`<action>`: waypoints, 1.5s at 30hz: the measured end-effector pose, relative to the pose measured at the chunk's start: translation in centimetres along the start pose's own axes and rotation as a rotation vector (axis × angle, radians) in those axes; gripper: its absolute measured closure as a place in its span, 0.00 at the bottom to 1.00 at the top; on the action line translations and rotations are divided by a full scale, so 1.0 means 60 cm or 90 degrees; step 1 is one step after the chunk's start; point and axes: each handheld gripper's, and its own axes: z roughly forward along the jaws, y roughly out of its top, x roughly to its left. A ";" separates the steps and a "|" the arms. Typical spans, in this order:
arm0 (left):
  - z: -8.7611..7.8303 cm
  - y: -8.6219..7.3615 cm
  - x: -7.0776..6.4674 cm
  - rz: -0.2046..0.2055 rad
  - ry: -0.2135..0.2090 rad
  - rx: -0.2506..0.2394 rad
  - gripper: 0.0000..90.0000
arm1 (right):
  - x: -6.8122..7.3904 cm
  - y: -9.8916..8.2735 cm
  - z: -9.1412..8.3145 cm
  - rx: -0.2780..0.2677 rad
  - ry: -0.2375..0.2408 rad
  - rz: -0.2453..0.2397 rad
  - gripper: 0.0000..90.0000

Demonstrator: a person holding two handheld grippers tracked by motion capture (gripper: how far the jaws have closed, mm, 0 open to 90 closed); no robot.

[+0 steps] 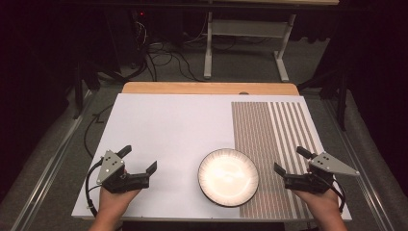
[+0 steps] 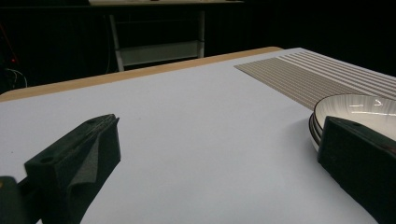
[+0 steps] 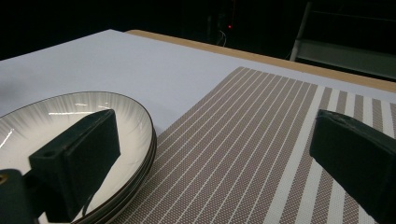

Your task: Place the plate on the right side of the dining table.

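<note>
High view: white plate (image 1: 229,177) at near table edge, overlapping border of white sheet (image 1: 163,134) and striped mat (image 1: 274,144). Left gripper (image 1: 140,160) wide, empty, just left of plate; right gripper (image 1: 291,161) wide, empty, over mat just right of it. Right gripper view: stacked rims, so more than one plate. Left gripper view: plate edge behind one jaw.

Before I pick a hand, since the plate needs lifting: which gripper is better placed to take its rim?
Right, probably. The right gripper stands open, closer to the plate, beside its rim on the striped mat. The left gripper, also open, sits farther away.
</note>
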 end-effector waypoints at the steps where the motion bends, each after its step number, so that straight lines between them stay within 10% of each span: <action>1: 0.000 0.000 0.000 0.001 0.000 0.000 0.00 | 0.001 0.001 0.001 0.001 0.001 0.001 0.04; 8: 0.002 0.000 -0.001 0.001 -0.006 0.002 0.00 | 0.008 0.002 0.004 0.018 0.000 -0.001 0.25; 11: 0.003 0.002 -0.005 0.007 -0.009 0.002 0.00 | 0.009 0.003 0.002 0.030 0.017 -0.001 0.54; 22: 0.005 0.003 -0.009 0.012 -0.009 0.002 0.00 | 0.020 0.002 0.002 0.060 0.073 -0.031 1.00; 30: 0.003 0.004 -0.008 0.013 -0.009 0.001 0.00 | 0.038 -0.007 0.028 0.137 0.145 -0.061 1.00; 45: 0.002 0.003 -0.007 0.012 -0.006 0.001 0.00 | 0.064 -0.016 0.058 0.199 0.163 -0.098 1.00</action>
